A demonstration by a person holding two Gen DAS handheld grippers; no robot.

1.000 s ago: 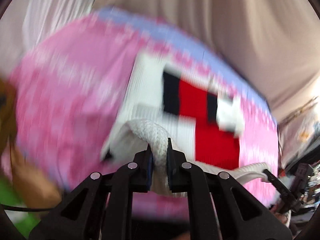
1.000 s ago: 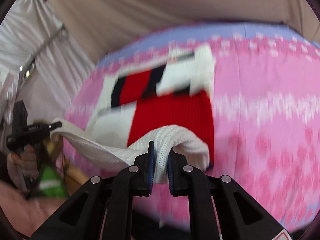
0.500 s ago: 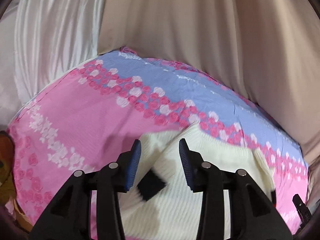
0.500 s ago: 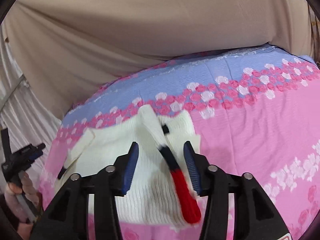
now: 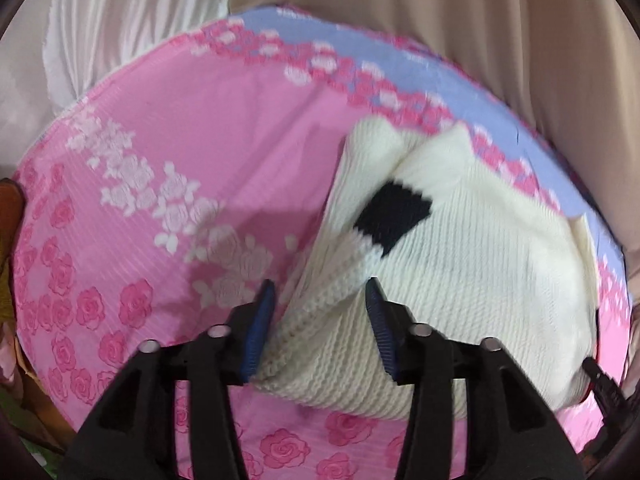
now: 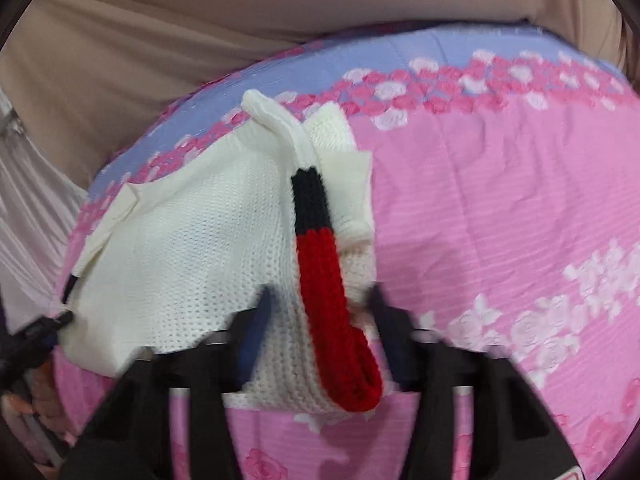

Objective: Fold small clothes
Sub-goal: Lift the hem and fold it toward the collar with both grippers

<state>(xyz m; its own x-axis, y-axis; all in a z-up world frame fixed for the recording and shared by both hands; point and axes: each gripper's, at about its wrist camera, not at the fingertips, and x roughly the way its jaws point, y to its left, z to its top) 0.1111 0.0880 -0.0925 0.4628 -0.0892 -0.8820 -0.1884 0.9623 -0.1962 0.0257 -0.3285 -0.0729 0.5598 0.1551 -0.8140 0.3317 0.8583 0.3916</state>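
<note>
Sweater now folded, tongs looser

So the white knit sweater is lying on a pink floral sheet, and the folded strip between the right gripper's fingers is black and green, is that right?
Not quite. In the right wrist view the folded strip between the right gripper fingers is black and red, not black and green. The white knit sweater does lie on the pink floral sheet.

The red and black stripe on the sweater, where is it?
In the right wrist view the stripe runs down the white sweater's right edge, on the pink flowered sheet, ending between the closing right gripper's fingers.
</note>
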